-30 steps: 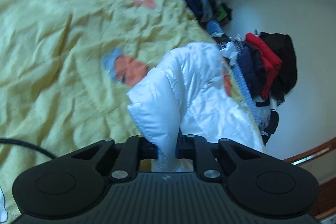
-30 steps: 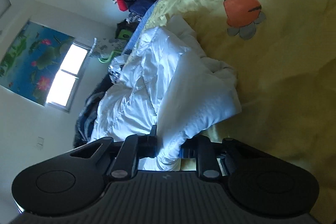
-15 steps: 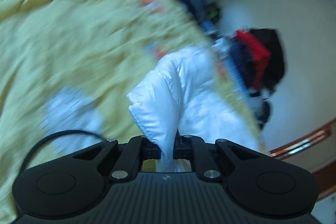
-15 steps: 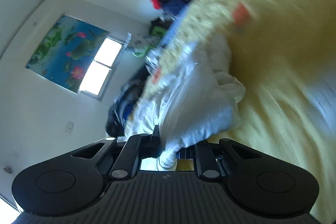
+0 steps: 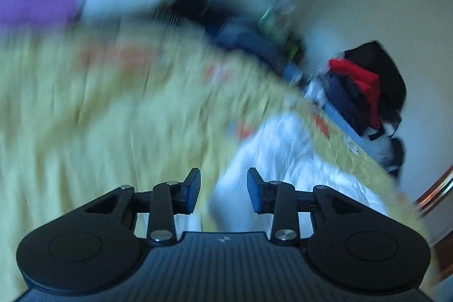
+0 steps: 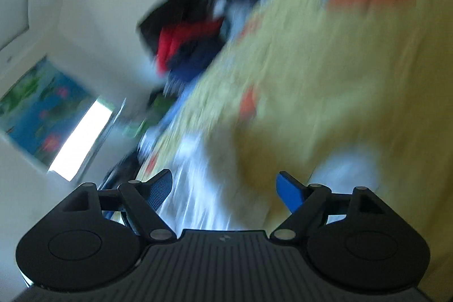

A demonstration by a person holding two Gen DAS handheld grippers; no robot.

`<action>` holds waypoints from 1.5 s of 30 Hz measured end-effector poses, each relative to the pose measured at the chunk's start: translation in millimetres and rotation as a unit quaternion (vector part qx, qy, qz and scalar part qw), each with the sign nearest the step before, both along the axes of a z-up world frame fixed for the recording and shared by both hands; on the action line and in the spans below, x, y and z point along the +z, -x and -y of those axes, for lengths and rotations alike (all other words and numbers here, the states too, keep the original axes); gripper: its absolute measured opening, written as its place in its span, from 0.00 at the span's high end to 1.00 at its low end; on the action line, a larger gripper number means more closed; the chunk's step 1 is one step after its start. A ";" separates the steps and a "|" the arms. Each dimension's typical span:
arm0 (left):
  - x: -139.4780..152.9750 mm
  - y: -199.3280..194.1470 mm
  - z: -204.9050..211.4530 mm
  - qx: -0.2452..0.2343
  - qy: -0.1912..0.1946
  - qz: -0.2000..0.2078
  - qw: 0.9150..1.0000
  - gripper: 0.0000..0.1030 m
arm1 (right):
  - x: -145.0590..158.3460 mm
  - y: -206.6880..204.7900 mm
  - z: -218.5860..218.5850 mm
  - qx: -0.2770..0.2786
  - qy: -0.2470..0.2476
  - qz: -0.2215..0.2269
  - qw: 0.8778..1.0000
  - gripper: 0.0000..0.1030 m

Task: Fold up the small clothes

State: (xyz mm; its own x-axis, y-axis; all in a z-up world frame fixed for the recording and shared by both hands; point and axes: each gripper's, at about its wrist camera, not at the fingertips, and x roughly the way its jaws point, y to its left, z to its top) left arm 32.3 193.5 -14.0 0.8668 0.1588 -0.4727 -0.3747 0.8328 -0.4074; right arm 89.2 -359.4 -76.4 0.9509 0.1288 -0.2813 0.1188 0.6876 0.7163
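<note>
My left hand-held gripper (image 5: 223, 190) is opening, pads clear of the white jacket (image 5: 286, 160) lying just ahead of it on the yellow bed (image 5: 99, 118). My right hand-held gripper (image 6: 225, 188) is opening too, nothing pinched (both views blur). I judge a fold just released; next I need a fresh edge to grip.

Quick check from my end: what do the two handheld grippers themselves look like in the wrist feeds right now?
Both are matte black. The left gripper has a ribbed black body with a small pale logo, two round side lobes, silver pivot pins on its linkage arms, and dark pads on its fingers. The right gripper is built the same, but its fingers carry bright blue pads. No cable, hand or sleeve shows.
</note>
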 end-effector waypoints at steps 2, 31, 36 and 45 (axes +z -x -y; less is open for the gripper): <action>21.6 -24.0 33.2 -0.069 -0.086 0.032 0.993 0.66 | 31.1 -20.2 -18.8 0.058 0.061 0.030 0.996 0.24; -37.6 -177.8 153.0 -0.184 -0.249 -0.078 0.948 0.30 | 17.6 -156.7 -164.0 0.240 0.214 -0.009 0.947 0.13; -23.0 -160.3 134.8 -0.165 -0.230 -0.089 0.955 0.30 | 36.0 -141.1 -197.5 0.323 0.208 0.001 0.923 0.08; -42.3 -164.3 117.7 -0.148 -0.215 -0.116 0.958 0.25 | 26.6 -184.8 -248.5 0.353 0.215 -0.030 0.910 0.05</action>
